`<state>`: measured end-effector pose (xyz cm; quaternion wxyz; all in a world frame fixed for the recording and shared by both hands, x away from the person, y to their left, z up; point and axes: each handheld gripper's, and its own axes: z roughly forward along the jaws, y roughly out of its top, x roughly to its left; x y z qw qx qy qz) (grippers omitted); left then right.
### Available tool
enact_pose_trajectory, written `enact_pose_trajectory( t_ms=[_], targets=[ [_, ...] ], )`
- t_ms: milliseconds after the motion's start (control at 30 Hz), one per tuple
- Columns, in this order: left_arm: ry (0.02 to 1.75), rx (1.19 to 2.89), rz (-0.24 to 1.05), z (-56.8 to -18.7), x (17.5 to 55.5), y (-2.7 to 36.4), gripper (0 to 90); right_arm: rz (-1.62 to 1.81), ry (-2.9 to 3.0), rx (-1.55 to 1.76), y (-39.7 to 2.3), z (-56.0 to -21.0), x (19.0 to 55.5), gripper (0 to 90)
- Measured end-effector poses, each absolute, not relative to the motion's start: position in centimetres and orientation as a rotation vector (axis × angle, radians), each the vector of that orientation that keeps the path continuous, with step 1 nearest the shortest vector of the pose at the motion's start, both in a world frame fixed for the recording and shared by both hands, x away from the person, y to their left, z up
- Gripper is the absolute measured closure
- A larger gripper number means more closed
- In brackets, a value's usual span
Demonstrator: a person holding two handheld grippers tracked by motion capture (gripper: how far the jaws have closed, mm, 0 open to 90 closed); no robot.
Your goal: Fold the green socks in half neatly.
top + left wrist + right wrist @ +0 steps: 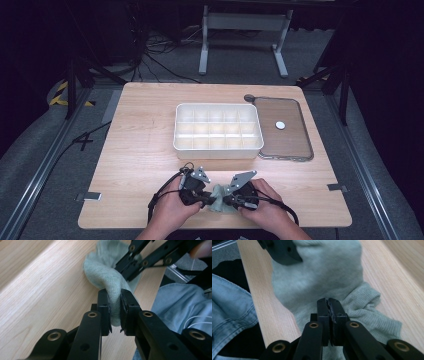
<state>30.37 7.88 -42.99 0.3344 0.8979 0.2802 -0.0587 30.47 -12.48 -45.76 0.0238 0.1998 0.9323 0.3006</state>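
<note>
Sock (218,198) work sits at the near edge of the table (140,135), between our two hands, just in front of us. We have our left gripper (115,312) closed on a thick fold of the grey-green knit, the cloth bulging up between the pads. Our right gripper (328,307) is pinched nearly flat together; it seems to be nipping a thin edge of the same sock, though the cloth between its pads is hard to make out.

To do this step well, we judge that we should keep both grips firm and move the hands evenly, so the knit neither slips nor stretches out of shape, and keep the sock low over the wood so it does not sag off the near edge.

Fabric here is soft, ribbed at the cuff and limp, so it will drape rather than hold a crease. Beyond it, near the middle of the table, stands a white plastic box (218,148) with a grid of small compartments, and beside its right side lies a clear flat lid (295,137) with rounded corners.
</note>
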Motion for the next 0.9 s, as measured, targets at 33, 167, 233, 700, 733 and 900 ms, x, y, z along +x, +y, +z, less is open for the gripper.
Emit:
enact_pose_trajectory(
  t_ms=[33,167,233,700,733,900],
  targets=[
    [0.725,2.335,-0.152,-42.9,30.3,7.7,79.8,0.938,2.881,0.609,-12.3,-45.8,30.4,88.6],
    [0.696,2.338,-0.154,-43.1,30.1,7.1,79.6,0.975,2.867,0.603,-11.9,-46.0,30.2,88.4],
    [0.687,2.35,-0.148,-43.1,30.0,6.8,79.6,1.001,2.862,0.606,-11.8,-46.1,30.1,88.0],
    [0.792,2.386,-0.176,-42.4,30.6,7.7,79.8,0.911,2.882,0.763,-15.9,-45.3,31.4,84.5],
    [0.779,2.395,-0.171,-42.4,30.7,7.6,79.8,0.92,2.886,0.772,-15.7,-45.7,31.4,85.1],
    [0.759,2.365,-0.164,-42.6,30.8,6.3,79.0,0.974,2.873,0.78,-15.5,-46.0,31.2,86.7]
  ],
)
